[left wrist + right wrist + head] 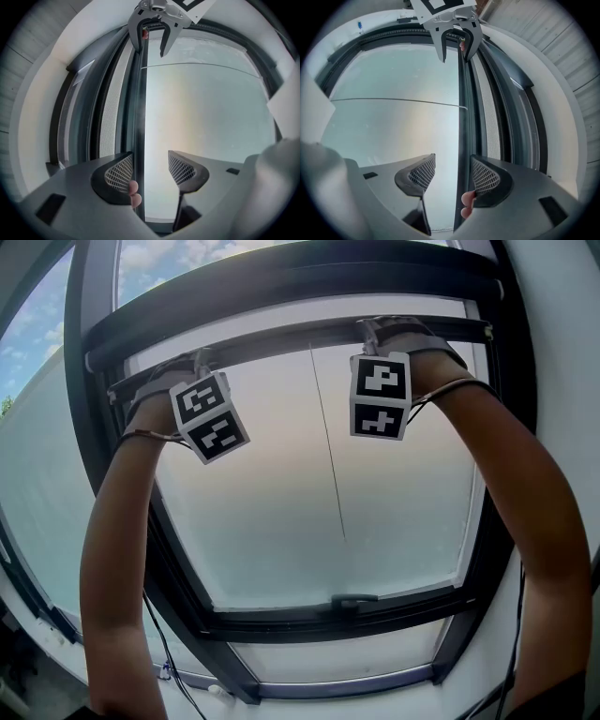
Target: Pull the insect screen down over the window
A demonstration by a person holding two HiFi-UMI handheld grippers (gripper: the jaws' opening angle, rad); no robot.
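Reaching the insect screen's pull bar, left gripper and right gripper hold their jaws apart around it. Only a narrow mesh strip shows beside the bar, so I judge the pulling is hardly begun.

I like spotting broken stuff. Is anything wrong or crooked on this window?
Nothing looks broken. Only oddity: bare fingertips peek beside the left gripper and the right gripper, both open around the screen bar.
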